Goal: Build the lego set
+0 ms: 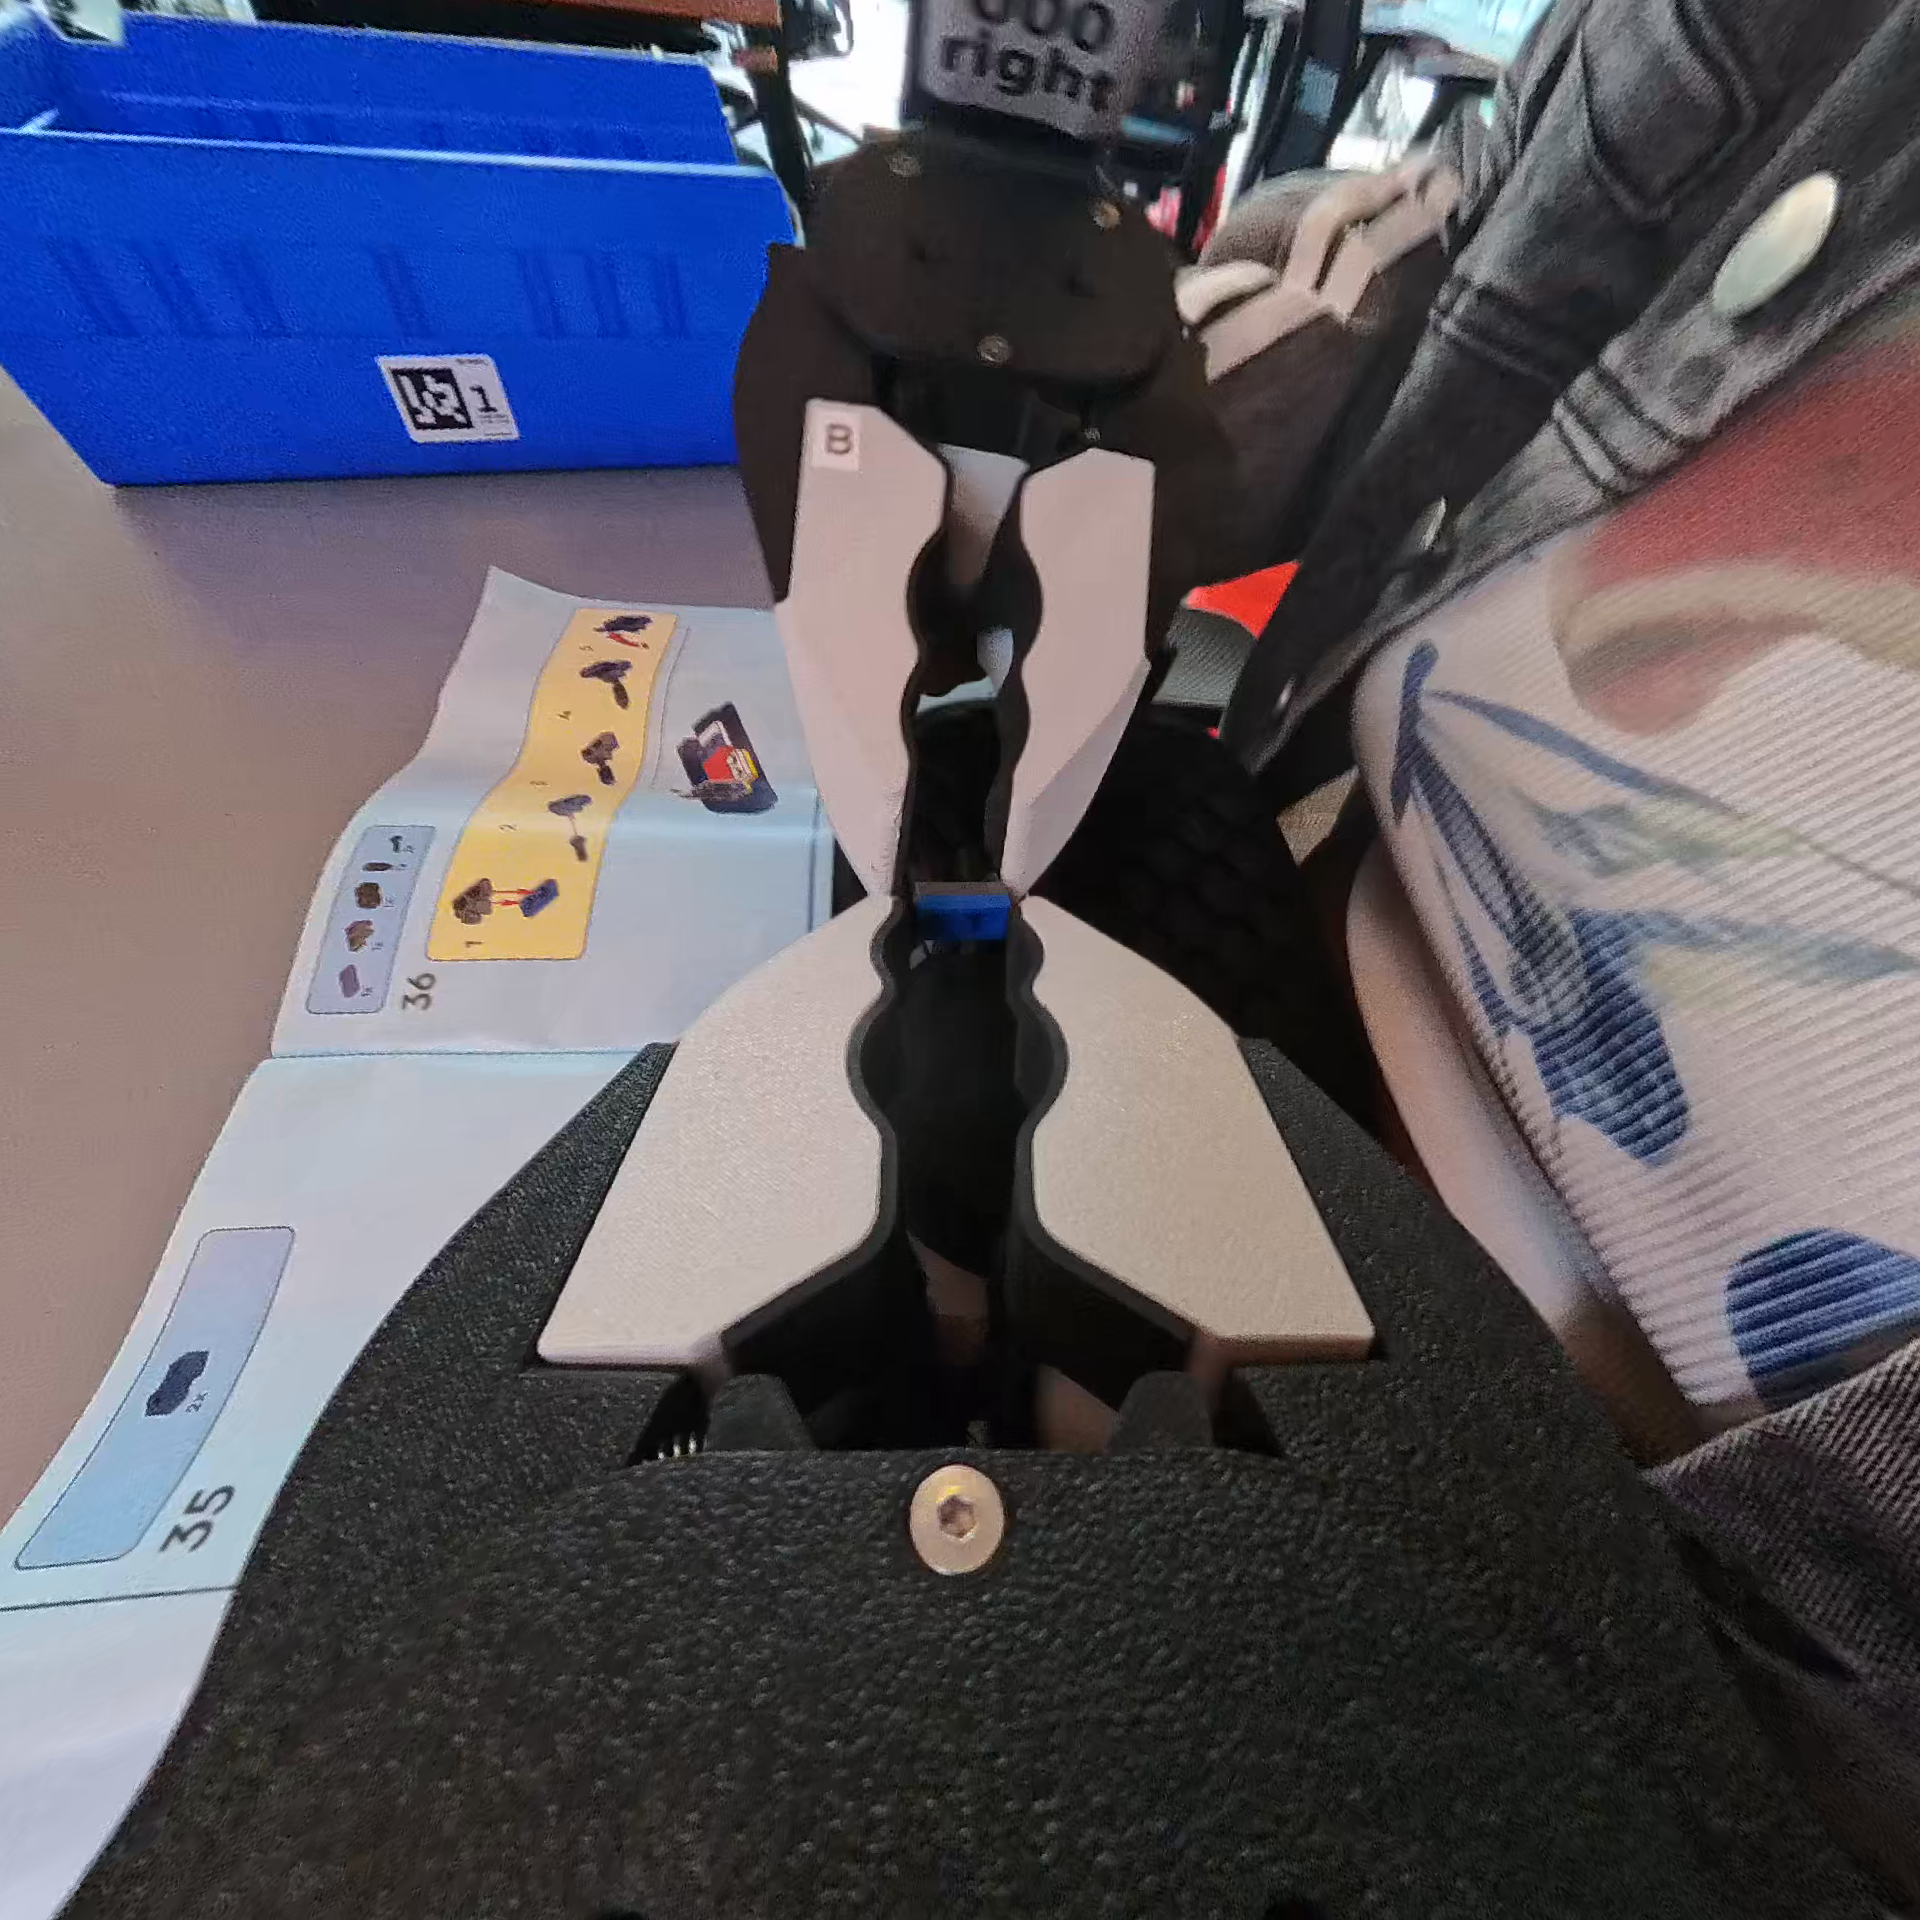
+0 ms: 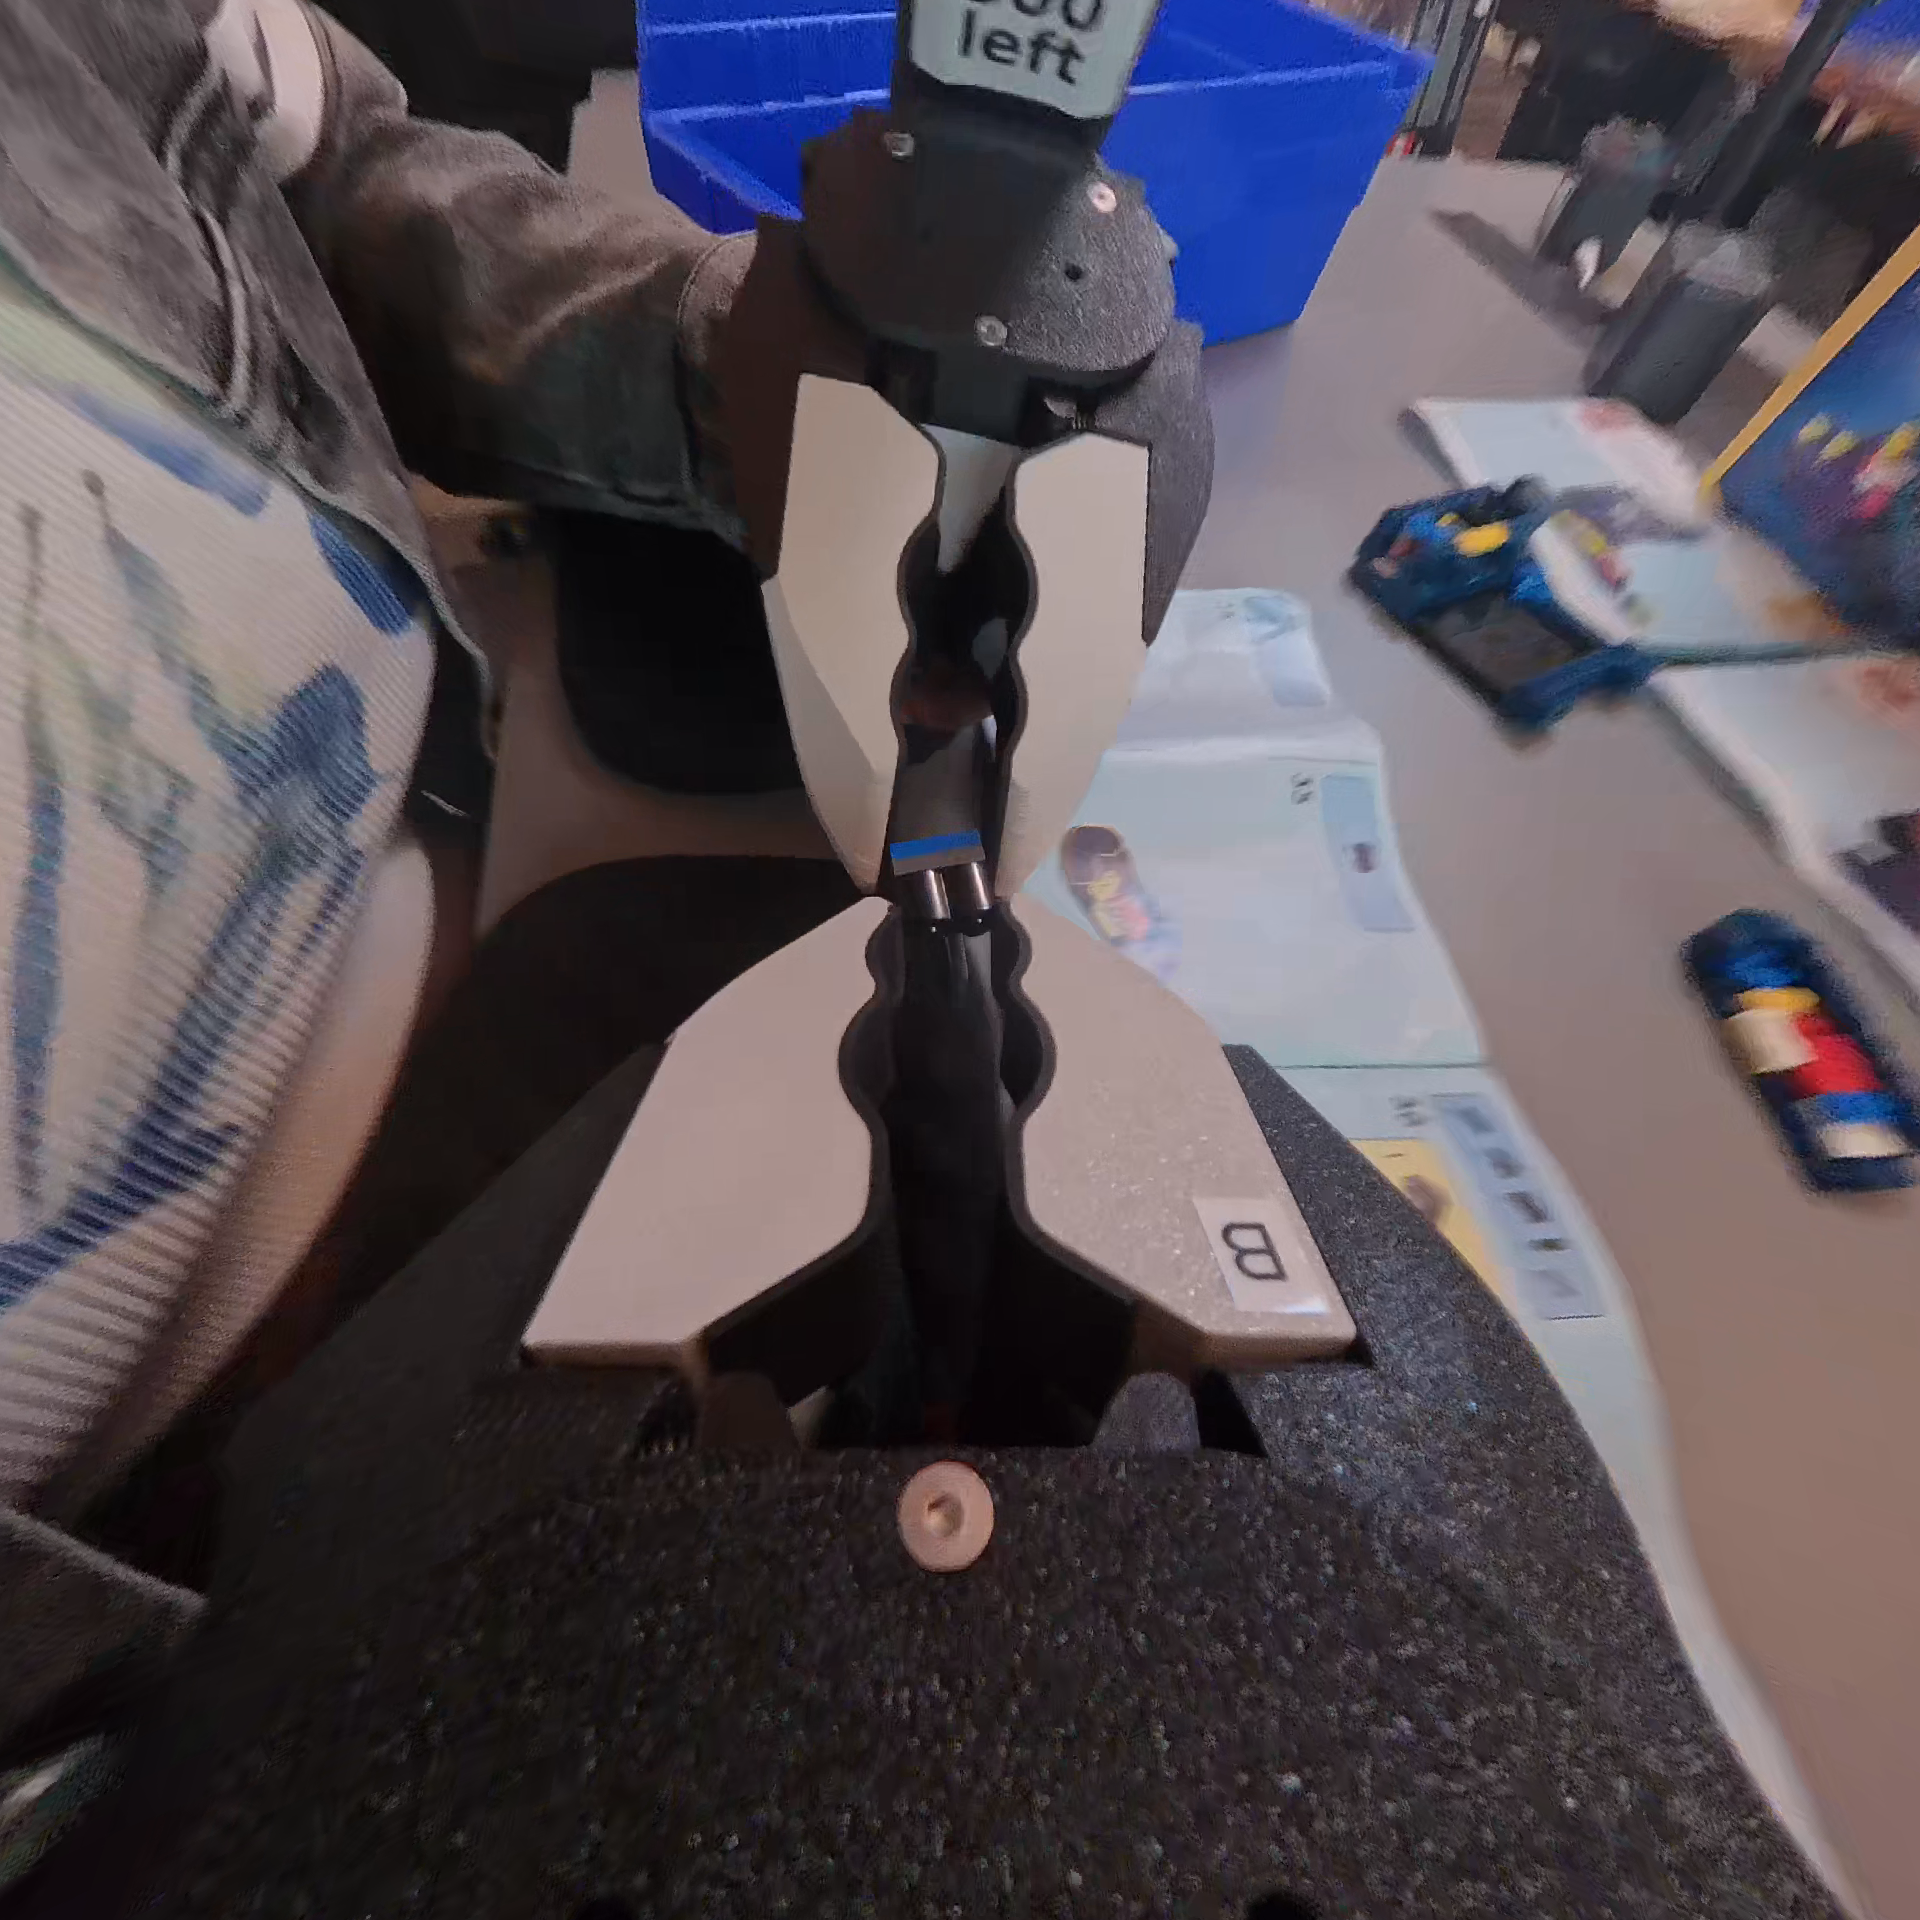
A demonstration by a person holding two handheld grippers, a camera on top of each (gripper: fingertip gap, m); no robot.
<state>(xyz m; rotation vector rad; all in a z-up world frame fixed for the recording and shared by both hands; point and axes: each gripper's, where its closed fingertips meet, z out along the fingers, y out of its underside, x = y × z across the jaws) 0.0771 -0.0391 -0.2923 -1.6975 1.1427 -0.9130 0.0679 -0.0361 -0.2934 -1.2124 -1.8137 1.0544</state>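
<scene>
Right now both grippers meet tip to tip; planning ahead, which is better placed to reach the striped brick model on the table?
Right, probably: the brick model lies just beside the right gripper, while the left gripper is pinching a blue brick.

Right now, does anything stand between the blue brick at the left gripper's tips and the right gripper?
Only a thin grey piece lying against the blue brick, with two dark pegs reaching between the right gripper's tips. Nothing else shows.

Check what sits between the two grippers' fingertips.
A small blue brick with a grey plate on it, at the left gripper tips; in the right wrist view two dark barrels run from it toward the right gripper.
</scene>
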